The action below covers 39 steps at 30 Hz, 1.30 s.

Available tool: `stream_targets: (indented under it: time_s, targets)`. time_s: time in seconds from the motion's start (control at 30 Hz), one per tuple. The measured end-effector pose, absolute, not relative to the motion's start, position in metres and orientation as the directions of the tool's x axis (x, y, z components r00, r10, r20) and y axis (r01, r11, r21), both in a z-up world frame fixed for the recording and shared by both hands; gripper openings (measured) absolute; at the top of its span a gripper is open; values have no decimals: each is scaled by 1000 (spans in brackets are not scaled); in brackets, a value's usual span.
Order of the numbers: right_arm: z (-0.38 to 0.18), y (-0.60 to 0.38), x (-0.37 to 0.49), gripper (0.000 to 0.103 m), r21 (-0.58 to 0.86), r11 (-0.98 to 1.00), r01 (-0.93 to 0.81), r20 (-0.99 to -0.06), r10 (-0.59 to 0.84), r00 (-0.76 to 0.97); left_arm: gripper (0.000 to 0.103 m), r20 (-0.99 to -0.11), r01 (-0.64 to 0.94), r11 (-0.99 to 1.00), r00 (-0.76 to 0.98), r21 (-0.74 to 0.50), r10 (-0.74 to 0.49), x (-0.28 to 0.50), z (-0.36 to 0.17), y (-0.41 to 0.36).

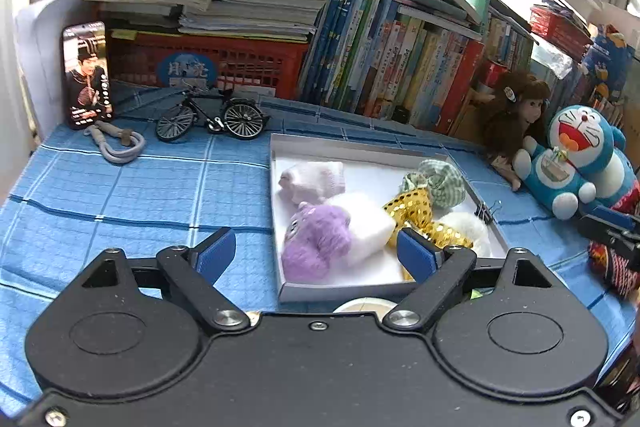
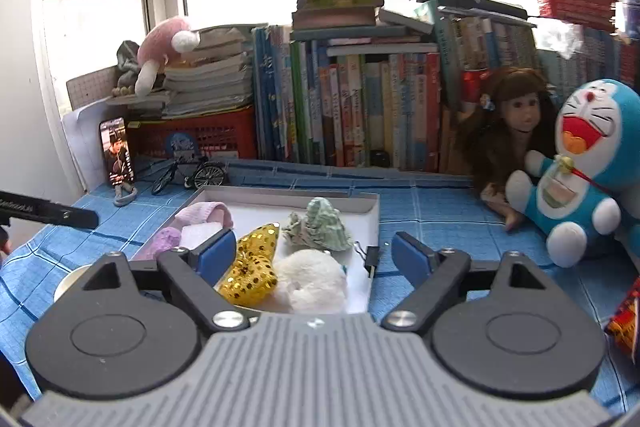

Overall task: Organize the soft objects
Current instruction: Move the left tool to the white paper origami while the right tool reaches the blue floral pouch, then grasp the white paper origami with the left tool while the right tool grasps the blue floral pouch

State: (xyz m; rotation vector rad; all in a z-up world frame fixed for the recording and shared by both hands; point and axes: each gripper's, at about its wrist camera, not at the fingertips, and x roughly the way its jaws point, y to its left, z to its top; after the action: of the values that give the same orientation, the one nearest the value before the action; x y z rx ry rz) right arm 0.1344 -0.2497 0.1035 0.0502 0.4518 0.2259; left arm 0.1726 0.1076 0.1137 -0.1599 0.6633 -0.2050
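The left gripper [image 1: 316,253] is hanging above the blue checked cloth [image 1: 120,195] with its blue pads spread wide and nothing between them. The right gripper [image 2: 314,255] is likewise standing wide open and holding nothing — its jaws are framing the near end of the tray without touching anything in it.

The shallow white tray [image 1: 360,149] is sitting on the cloth at the left camera's 1 o'clock. Inside it, the soft things are lying close together: a pale pink sock [image 1: 312,181] at the tray's 10 o'clock corner, a purple plush [image 1: 316,243] at its 7 o'clock, a white fluffy piece [image 1: 368,223] touching the plush, a gold sequin bow [image 1: 416,211] near the middle, and a green checked cloth bundle [image 1: 440,181] at 2 o'clock. A black binder clip [image 1: 490,209] is gripping the tray's 3 o'clock rim.

Outside the tray, at the left view's 3 o'clock, a blue cat plush [image 1: 576,163] is leaning beside a brown-haired doll [image 1: 516,115] — both against the row of books [image 1: 400,67]. A toy bicycle [image 1: 212,117] and a phone [image 1: 86,75] are standing at 10 o'clock.
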Motion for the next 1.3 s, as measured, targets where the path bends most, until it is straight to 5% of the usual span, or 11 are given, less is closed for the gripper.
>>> stream_targets:
  time_s: [0.6, 1.3]
  targets:
    - [76, -274, 80, 94, 35, 996, -82, -360, 89, 929, 89, -573, -2, 981, 812, -194, -112, 121, 84, 161]
    - [8, -278, 87, 94, -59, 998, 2, -452, -29, 892, 89, -569, -128, 970, 822, -208, -14, 95, 24, 178]
